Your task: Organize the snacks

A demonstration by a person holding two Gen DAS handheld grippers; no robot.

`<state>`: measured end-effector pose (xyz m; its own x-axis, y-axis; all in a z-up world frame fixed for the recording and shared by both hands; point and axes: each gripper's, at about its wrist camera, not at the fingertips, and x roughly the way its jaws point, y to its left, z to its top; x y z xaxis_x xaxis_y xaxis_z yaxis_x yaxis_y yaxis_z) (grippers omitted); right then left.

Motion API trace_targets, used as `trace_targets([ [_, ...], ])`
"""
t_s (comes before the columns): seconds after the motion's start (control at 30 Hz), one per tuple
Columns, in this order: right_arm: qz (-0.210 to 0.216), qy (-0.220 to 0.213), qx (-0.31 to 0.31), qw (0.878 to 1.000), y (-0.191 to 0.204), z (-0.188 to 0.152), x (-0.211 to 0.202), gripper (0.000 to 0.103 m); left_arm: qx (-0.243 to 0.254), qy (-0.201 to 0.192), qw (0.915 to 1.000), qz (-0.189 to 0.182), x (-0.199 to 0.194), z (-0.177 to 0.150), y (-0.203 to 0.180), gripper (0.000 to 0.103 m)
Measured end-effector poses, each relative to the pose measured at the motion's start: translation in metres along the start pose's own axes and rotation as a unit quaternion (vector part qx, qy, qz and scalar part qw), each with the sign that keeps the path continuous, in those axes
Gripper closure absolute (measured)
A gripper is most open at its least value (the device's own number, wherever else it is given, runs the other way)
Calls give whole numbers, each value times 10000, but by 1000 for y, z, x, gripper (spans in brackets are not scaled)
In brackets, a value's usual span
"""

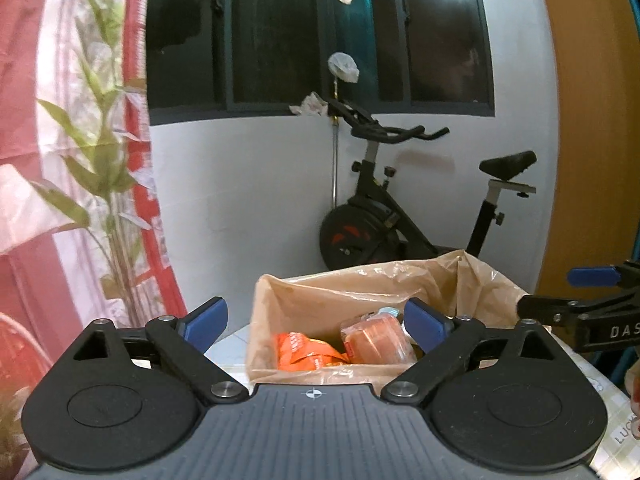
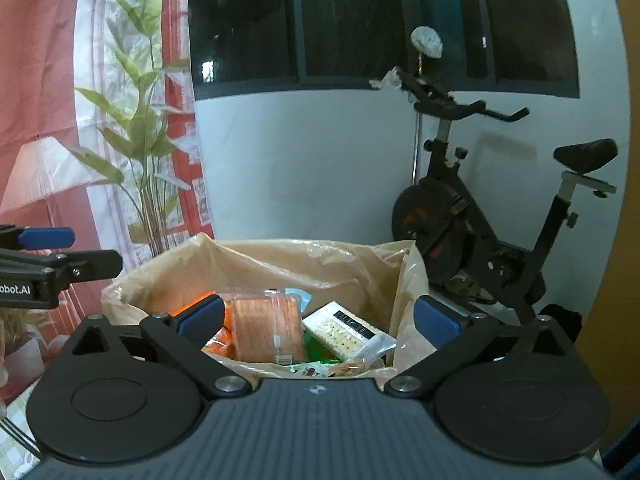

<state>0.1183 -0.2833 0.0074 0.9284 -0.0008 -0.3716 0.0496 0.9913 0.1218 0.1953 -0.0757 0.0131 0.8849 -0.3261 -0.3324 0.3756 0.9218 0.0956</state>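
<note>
1. Left wrist view: left tool (image 1: 316, 322) is standing wide open with nothing between its blue pads, hovering at the near rim of the tan plastic bag (image 1: 340, 292).
2. Right wrist view: right tool (image 2: 318, 318) is likewise gaping fully and gripping nothing, its pads flanking the bag's mouth.
3. Bag is sitting on the bench (image 1: 612, 400), at 12 o'clock from both tools, its mouth sagging open.
4. Snacks are lying inside: orange packet (image 1: 304, 354) at 9 o'clock, wrapped orange biscuit pack (image 2: 266, 328) in the middle, white cracker pack (image 2: 346, 330) at 3 o'clock, green wrappers (image 2: 316, 354) showing beneath.
5. Exercise bike (image 2: 472, 216) is standing behind, at 2 o'clock.
6. Risk, judged: limp bag walls are likely folding inward, or a pad snagging the film, tipping contents out.
</note>
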Motion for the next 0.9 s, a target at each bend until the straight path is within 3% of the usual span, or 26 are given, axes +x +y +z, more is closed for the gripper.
trace_targets([
  [0.2,-58,19,270,9996,5,-1,-31,0,-253,25,9997,-8,-36,-1,6,7],
  [0.53,-154,59,298,9994,20,-13,-71,0,-317,-279,9986,319,-89,-11,-1,7],
  [0.9,-127,49,297,9995,24,-19,-90,0,-428,-245,9981,380,-101,-13,1,8],
])
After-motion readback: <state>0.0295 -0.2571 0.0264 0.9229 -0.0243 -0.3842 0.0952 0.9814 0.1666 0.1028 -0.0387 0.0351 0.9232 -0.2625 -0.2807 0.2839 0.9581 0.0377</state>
